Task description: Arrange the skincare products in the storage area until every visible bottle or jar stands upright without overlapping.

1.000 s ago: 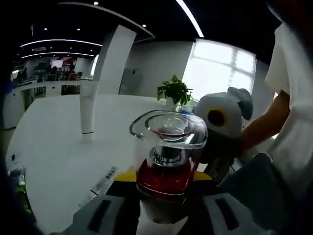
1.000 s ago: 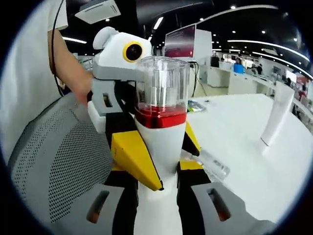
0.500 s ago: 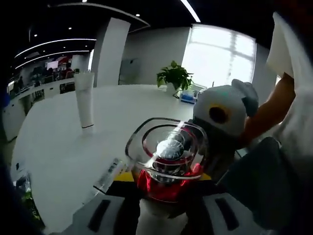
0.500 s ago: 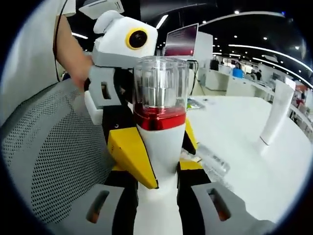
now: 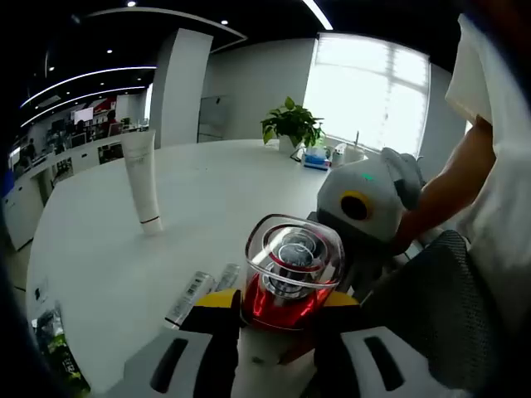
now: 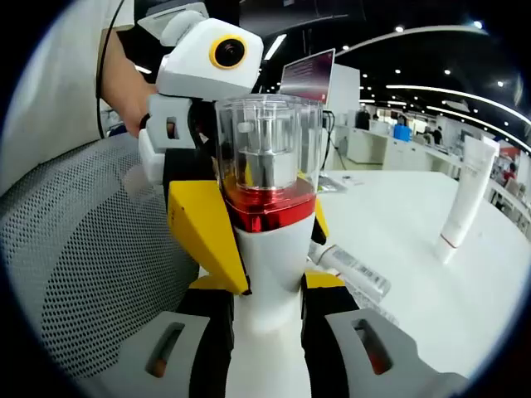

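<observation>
1. Left gripper view: left gripper (image 5: 274, 348) has both jaws pressed on a pump bottle (image 5: 286, 286), seen almost end-on from the top. Clear cap nearest the lens, red collar below it, white body down between the jaws.
2. Same view: right gripper (image 5: 365, 207) is just right of the bottle and a bit farther; a person's hand (image 5: 406, 236) is on it, forearm running up and right.
3. Same view: white table (image 5: 207, 191) behind. A white tube (image 5: 143, 178) stands upright far left, well apart from the bottle. A small clear vial (image 5: 189, 298) lies flat on the table near the left jaw; a second one sits just right of it, partly hidden by the bottle.
4. Same view: potted plant (image 5: 292, 126) at the far table edge by a window; grey mesh chair (image 5: 440, 315) near right.
5. Right gripper view: right gripper (image 6: 265, 348) grips the bottle (image 6: 267, 249) by its white body, bottle upright in frame, held clear of the table (image 6: 415, 249). Left gripper (image 6: 203, 224), with yellow jaws, clamps the same bottle higher up, at the red collar.
6. Same view: tube (image 6: 463, 199) stands far right; vial (image 6: 353, 269) lies flat just right of the bottle. Mesh chair (image 6: 91, 274) on the left, monitor (image 6: 309, 75) far behind.
</observation>
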{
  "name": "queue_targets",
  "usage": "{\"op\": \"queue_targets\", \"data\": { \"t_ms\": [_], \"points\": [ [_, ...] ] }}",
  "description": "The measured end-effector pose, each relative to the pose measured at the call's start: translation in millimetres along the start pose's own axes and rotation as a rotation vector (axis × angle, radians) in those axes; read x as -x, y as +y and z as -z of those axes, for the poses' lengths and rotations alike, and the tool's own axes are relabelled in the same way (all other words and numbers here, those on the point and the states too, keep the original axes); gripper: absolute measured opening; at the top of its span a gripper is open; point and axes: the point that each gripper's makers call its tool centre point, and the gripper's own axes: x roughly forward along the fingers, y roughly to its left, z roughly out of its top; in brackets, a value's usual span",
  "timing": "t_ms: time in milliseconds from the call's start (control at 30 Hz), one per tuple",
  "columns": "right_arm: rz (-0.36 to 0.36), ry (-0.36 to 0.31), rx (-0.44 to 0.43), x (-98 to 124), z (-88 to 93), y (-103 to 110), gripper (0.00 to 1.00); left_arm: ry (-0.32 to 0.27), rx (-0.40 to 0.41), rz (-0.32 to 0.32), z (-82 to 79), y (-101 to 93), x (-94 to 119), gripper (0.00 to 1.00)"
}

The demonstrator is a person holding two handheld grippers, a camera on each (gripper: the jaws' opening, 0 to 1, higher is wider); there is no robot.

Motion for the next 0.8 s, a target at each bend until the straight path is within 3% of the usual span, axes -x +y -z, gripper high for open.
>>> {"op": "queue_targets", "data": {
  "t_ms": [300,400,733,800],
  "points": [
    [0.005,0.008,-0.034,-2.0,-0.3,-1.3,0.28,0.029,-0.023,-0.046,11.9,-0.3,21.4,0.33],
    [0.021,0.03,-0.101,-3.5,1.6,-2.6,0.29,0.028,-0.004,-0.07,16.3,0.1,28.5,0.33],
    [0.082,0.006,-0.127,-4.9,-9.7,-9.8,0.38,0.032,0.017,-0.171,31.8,10.2,55.0,0.35],
    [0.083,0.003,-0.125,-5.8,-12.7,-9.8,0.39,0.053,-0.034,-0.213,36.8,17.2,65.4,0.36]
  ]
}}
